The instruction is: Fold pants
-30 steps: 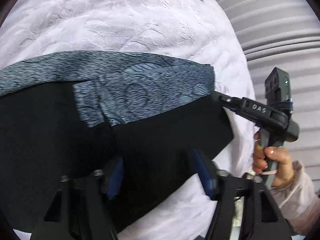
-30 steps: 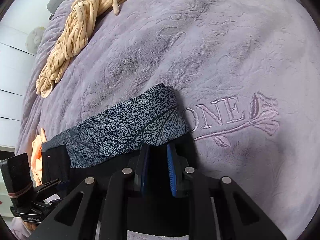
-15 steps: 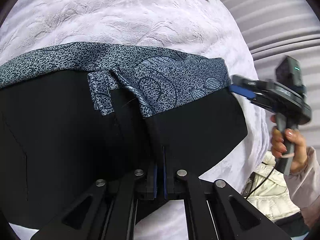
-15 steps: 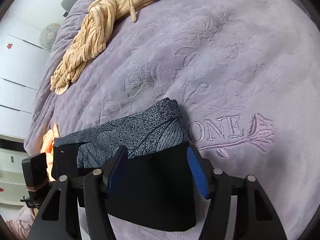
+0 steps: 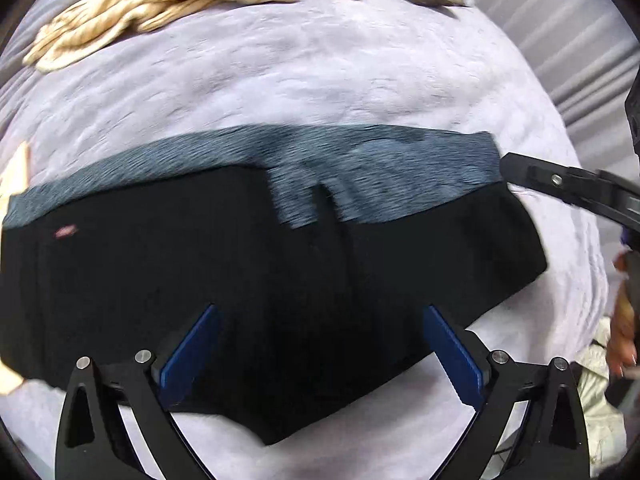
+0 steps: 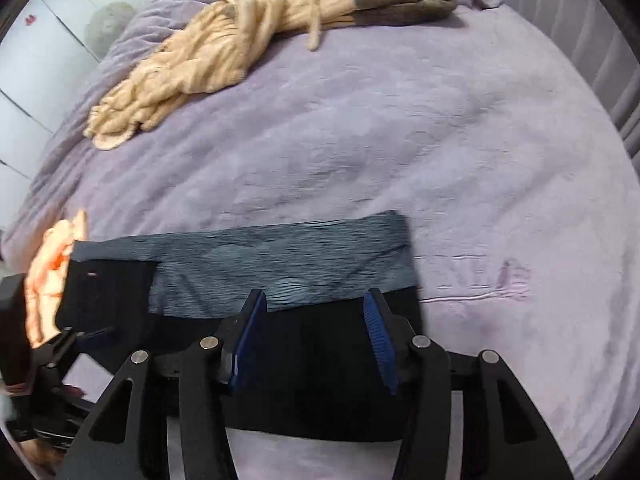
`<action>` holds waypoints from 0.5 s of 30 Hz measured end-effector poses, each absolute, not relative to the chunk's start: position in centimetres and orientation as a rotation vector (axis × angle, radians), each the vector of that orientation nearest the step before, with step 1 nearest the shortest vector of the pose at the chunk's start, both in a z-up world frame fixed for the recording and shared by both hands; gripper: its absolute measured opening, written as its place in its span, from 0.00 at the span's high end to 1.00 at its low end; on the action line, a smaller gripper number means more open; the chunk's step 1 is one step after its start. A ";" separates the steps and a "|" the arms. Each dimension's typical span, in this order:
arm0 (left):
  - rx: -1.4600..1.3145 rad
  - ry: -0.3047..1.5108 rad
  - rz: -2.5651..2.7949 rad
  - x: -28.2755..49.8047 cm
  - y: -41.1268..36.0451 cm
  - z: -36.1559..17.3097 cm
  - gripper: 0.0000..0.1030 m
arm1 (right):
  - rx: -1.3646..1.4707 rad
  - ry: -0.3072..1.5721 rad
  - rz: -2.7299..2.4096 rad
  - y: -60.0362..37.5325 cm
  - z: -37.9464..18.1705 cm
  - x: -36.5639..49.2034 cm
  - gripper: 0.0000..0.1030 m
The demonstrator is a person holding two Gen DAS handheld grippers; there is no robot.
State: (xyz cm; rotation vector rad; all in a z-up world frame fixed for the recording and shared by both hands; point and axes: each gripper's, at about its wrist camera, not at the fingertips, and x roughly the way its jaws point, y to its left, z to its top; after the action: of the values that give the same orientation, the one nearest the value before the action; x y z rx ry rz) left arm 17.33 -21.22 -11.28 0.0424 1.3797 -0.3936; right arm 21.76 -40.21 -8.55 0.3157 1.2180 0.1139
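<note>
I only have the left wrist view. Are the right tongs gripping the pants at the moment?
Observer: No. The right tongs are open over the pants and pinch nothing.
Operator: What lies past the pants on that side?
Observer: Purple blanket with a stitched mark, too blurred to read.
Operator: And beyond the bed's other edge?
Observer: White cabinet doors.

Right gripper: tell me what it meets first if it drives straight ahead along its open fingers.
The right gripper, jaws open, would probably meet the black-and-grey patterned folded pants first, since they lie directly before and under its fingers on the lilac plush bedspread. Depth is uncertain; the height above the cloth is unclear.
</note>
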 end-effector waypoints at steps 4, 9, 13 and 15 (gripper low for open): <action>0.070 1.402 -0.264 17.1 -17.9 -11.6 0.02 | 0.452 1.265 0.316 -34.1 -10.1 23.2 0.54; 0.048 1.426 -0.160 16.4 -13.3 -12.0 0.02 | 0.483 1.433 0.339 -27.2 -16.9 23.8 0.58; 0.016 1.438 -0.121 15.6 -10.4 -12.0 0.02 | 0.434 1.428 0.407 -25.7 -15.5 22.4 0.58; 0.018 1.443 -0.098 15.2 -9.6 -11.9 0.02 | 0.401 1.456 0.436 -25.0 -14.7 21.5 0.58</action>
State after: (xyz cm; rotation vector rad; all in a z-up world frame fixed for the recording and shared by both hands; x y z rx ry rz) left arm 15.17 -9.63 -11.93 0.0179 1.4425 -0.0982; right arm 21.49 -25.03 -14.69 0.4015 1.4564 0.4363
